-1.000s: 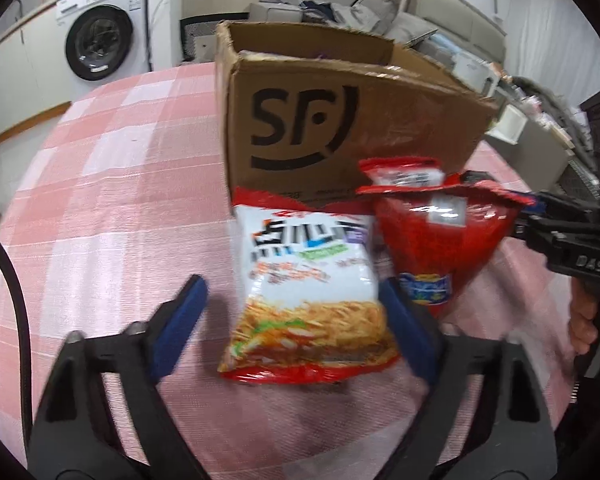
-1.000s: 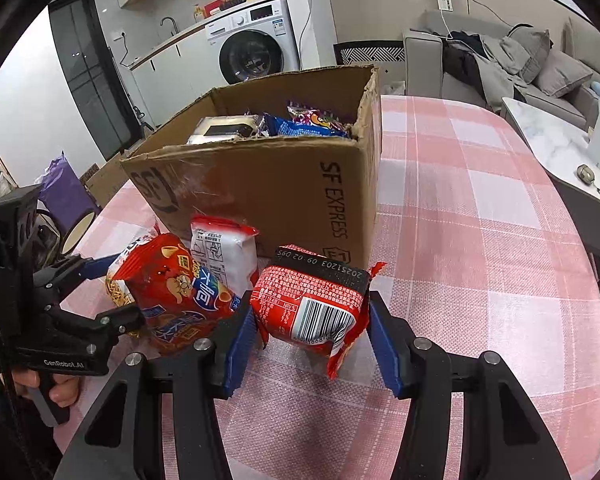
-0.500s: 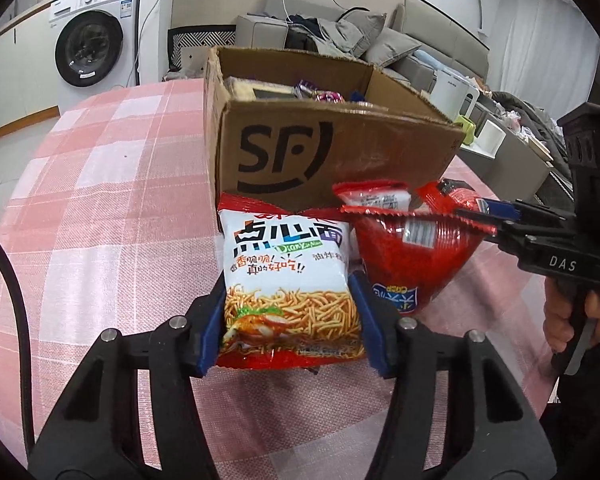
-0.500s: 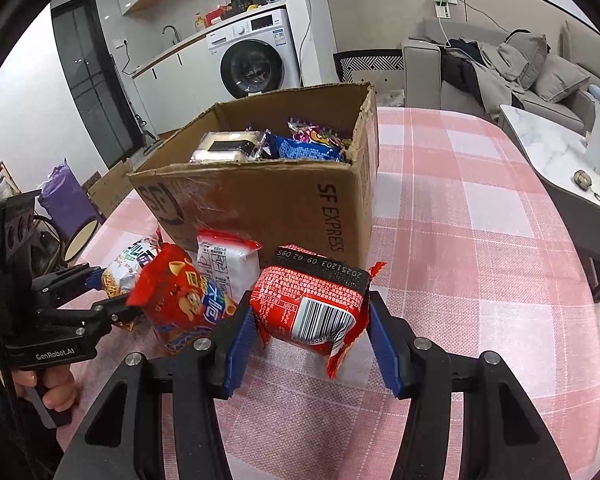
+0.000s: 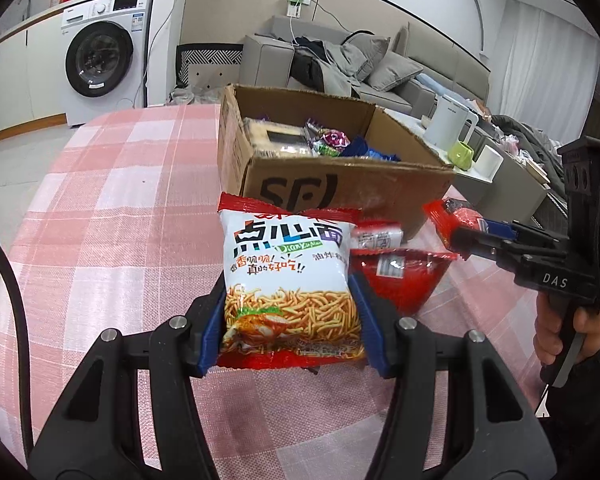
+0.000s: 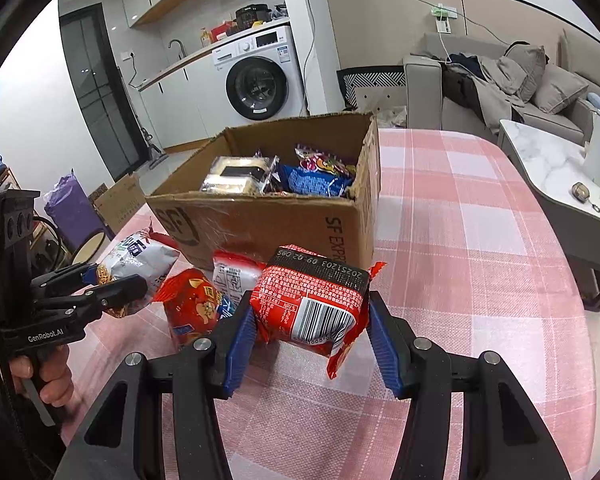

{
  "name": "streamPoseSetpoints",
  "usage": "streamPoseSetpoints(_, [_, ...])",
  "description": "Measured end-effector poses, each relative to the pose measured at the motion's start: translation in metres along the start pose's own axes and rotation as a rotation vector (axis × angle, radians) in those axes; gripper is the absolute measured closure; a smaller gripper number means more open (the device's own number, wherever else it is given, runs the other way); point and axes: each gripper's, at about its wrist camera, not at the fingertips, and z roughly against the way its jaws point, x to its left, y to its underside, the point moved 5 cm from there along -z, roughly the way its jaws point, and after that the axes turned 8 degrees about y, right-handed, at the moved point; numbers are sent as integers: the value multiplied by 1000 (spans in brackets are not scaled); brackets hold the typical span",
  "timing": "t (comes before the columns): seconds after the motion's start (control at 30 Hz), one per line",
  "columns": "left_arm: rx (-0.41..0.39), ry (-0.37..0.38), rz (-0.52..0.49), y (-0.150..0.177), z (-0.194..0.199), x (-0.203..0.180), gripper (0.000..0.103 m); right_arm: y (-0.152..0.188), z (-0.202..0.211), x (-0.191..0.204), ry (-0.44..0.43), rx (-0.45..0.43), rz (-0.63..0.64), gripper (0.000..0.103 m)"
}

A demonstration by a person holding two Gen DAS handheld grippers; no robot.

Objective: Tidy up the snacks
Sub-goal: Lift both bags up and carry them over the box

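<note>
My left gripper (image 5: 290,326) is shut on a white and red noodle snack bag (image 5: 290,276) and holds it above the table; the bag also shows in the right wrist view (image 6: 140,258). My right gripper (image 6: 310,334) is shut on a red snack pack with a barcode (image 6: 312,300), seen in the left wrist view as a red pack (image 5: 456,218). An open cardboard box (image 5: 340,190) (image 6: 260,224) stands just beyond, holding several snacks. A red chip bag (image 5: 396,276) (image 6: 192,308) and a small white pack (image 5: 376,236) (image 6: 232,276) lie in front of the box.
The table has a pink checked cloth (image 5: 112,216) (image 6: 480,240). A side table (image 6: 556,168) with a white kettle (image 5: 450,124) and a green cup (image 5: 462,154) stands to the right. A washing machine (image 6: 260,76) and a sofa (image 5: 340,60) are behind.
My left gripper closed on the noodle bag and lifted it. Both grippers rose, so the box's inside came into view. The right gripper kept its pack.
</note>
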Motion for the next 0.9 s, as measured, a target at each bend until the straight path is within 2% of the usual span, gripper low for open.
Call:
streamPoseSetpoints(0.43, [-81,-1,-14,-12,36,-17,49,-11,23,0,-24,-79,-13,49])
streamPoseSetpoints(0.9, [-165,-25,-31,-36,55,-30,49,-20,37,-1,-37,-134,-35,49])
